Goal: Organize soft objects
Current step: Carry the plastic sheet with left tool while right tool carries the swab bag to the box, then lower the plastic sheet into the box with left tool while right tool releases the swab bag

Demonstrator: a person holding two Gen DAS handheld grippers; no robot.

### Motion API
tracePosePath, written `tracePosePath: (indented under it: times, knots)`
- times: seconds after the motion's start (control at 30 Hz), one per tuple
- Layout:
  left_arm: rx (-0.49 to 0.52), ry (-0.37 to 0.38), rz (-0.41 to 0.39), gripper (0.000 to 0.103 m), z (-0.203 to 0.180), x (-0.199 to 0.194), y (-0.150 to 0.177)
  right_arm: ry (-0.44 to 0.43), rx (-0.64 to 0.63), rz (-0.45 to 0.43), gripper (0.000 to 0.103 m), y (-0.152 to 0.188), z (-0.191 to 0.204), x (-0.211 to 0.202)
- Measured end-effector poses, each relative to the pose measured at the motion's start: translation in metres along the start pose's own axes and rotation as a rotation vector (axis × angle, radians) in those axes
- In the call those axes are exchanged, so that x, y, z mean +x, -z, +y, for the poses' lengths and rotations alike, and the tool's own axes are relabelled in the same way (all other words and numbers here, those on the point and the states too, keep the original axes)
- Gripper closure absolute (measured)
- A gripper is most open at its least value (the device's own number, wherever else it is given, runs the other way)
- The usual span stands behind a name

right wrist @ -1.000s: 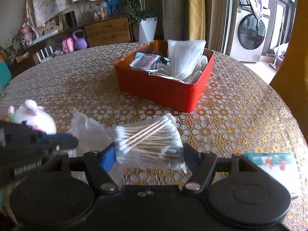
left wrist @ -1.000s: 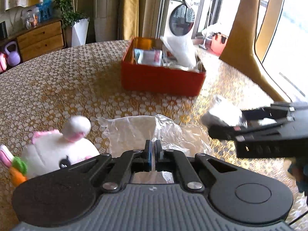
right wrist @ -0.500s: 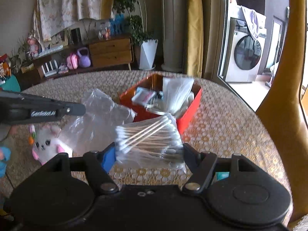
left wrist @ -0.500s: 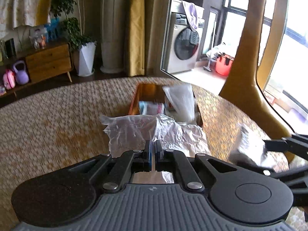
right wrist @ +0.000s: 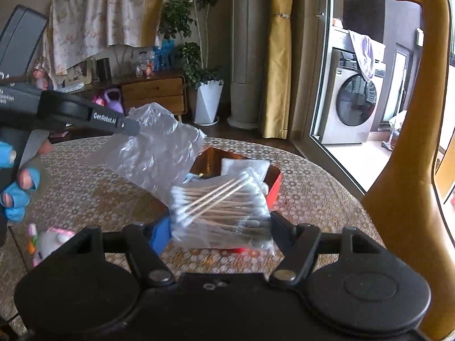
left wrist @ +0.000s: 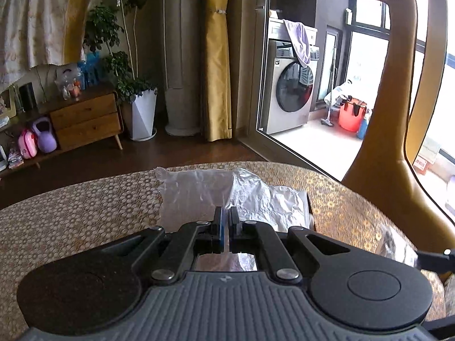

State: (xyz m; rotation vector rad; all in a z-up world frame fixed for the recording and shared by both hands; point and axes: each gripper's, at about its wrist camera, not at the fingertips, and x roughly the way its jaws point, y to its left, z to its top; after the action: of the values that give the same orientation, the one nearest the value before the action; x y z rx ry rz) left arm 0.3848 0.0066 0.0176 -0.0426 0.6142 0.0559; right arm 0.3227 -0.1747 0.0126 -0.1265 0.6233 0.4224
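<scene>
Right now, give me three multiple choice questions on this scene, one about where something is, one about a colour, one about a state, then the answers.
1. Where does the pack of cotton swabs sit?
A. between the right gripper's fingers
B. on the wooden dresser
C. under the plush toy

2. What colour is the box on the table?
A. green
B. red
C. white

3. How does the left gripper stand?
A. wide open and empty
B. shut on the clear plastic bag
C. holding the plush toy

Answers:
1 A: the right gripper has a finger pressed on each end of the pack.
2 B: its wall shows red beside the swabs.
3 B: its pads meet with the bag's edge pinched between them.
</scene>
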Motion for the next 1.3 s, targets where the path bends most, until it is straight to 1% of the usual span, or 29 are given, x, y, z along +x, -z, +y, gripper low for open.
tracePosePath:
  times: [0.1, 0.23, 0.4, 0.5, 0.63, 0.8, 1.0, 1.3]
  knots:
    - [0.0, 0.005, 0.005, 0.1, -0.006, 0.015, -0.007, 0.025, 0.004, 0.004, 0.032, -0.006, -0.004, 0.015]
    - [-0.011, 0.024, 0.02, 0.1, -0.014, 0.038, -0.013, 0.029, 0.023, 0.021, 0.032, -0.013, -0.009, 0.038]
    - [-0.038, 0.052, 0.066, 0.1, -0.017, 0.075, -0.014, 0.05, 0.014, 0.034, 0.032, -0.017, -0.008, 0.068]
    - [-0.056, 0.061, 0.09, 0.1, -0.015, 0.096, -0.011, 0.045, 0.023, 0.049, 0.032, -0.016, -0.008, 0.087]
    - [-0.067, 0.051, 0.116, 0.1, -0.015, 0.122, -0.009, 0.054, 0.008, 0.069, 0.032, -0.014, -0.005, 0.113]
    - [-0.075, 0.04, 0.143, 0.1, -0.015, 0.147, -0.005, 0.048, 0.03, 0.096, 0.032, -0.008, -0.006, 0.138]
    - [-0.065, 0.047, 0.175, 0.1, -0.016, 0.167, 0.002, 0.048, 0.038, 0.121, 0.032, -0.002, -0.008, 0.156]
    - [-0.052, 0.04, 0.216, 0.1, -0.018, 0.179, 0.016, 0.056, 0.015, 0.112, 0.032, 0.0, -0.004, 0.161]
